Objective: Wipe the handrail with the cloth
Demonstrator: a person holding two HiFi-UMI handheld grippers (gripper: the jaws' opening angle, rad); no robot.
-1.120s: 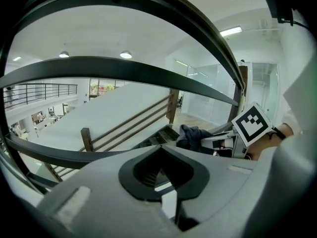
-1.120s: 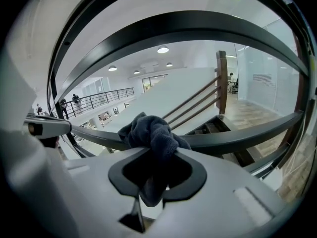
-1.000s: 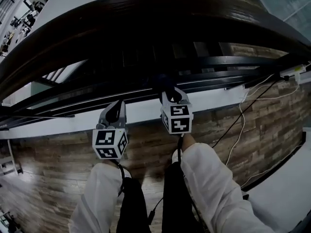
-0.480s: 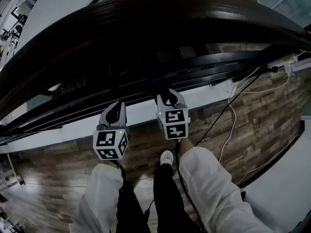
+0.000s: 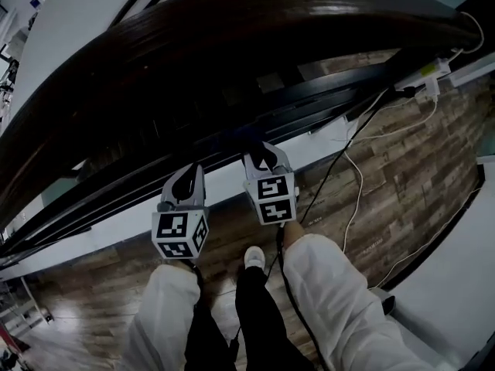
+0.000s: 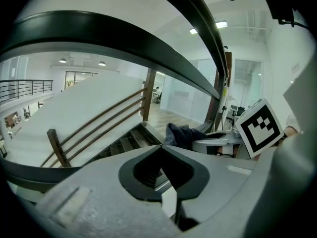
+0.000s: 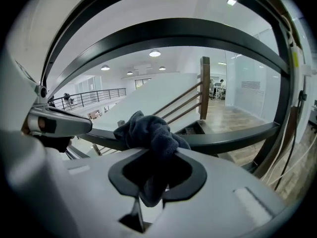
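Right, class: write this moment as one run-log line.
left gripper: shut, empty | right gripper: shut on cloth | cloth: bunched, before a dark rail, contact unclear

The head view looks steeply down on the handrail (image 5: 232,45); both gripper views, close behind it, face the stairs (image 6: 120,143).

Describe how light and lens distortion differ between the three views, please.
Head view: dim, underexposed; the handrail bows into an arc, with a faint sheen on top. Left gripper view: bright background, dark bars in silhouette, black corners. Right gripper view: ceiling lamps glare, bars bend strongly, the cloth looks sharp.
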